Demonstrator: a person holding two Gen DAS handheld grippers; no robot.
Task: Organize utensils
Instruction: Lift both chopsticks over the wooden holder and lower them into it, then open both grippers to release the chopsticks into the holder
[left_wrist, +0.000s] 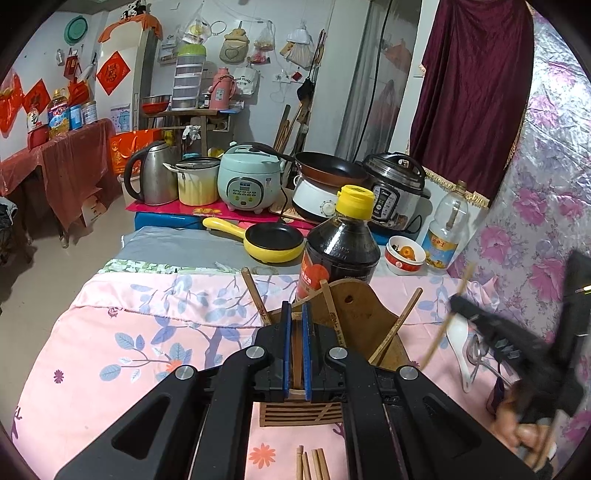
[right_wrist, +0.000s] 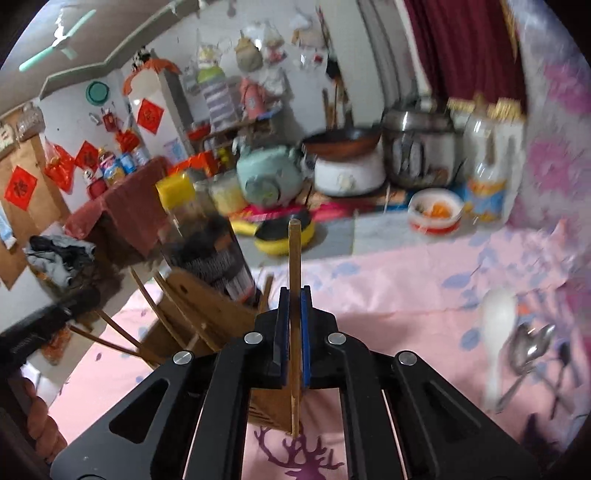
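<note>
My left gripper (left_wrist: 295, 314) is shut on the front wall of the wooden utensil holder (left_wrist: 356, 317), which stands on the pink floral cloth (left_wrist: 147, 332) with several chopsticks leaning in it. A few more chopsticks (left_wrist: 312, 463) lie on the cloth below it. My right gripper (right_wrist: 294, 295) is shut on a single chopstick (right_wrist: 294, 254), held upright just right of the holder (right_wrist: 207, 314). From the left wrist view it (left_wrist: 456, 301) shows blurred at the right, chopstick (left_wrist: 443, 328) slanting. A white spoon (right_wrist: 496, 325) and metal spoons (right_wrist: 528, 347) lie on the cloth to the right.
A dark sauce bottle (left_wrist: 340, 251) with a yellow cap stands right behind the holder. Beyond it are a yellow pan (left_wrist: 273, 242), a small bowl (left_wrist: 404, 254), a clear bottle (left_wrist: 445, 229) and cookers (left_wrist: 245, 177). A floral covering (left_wrist: 535, 221) closes the right side.
</note>
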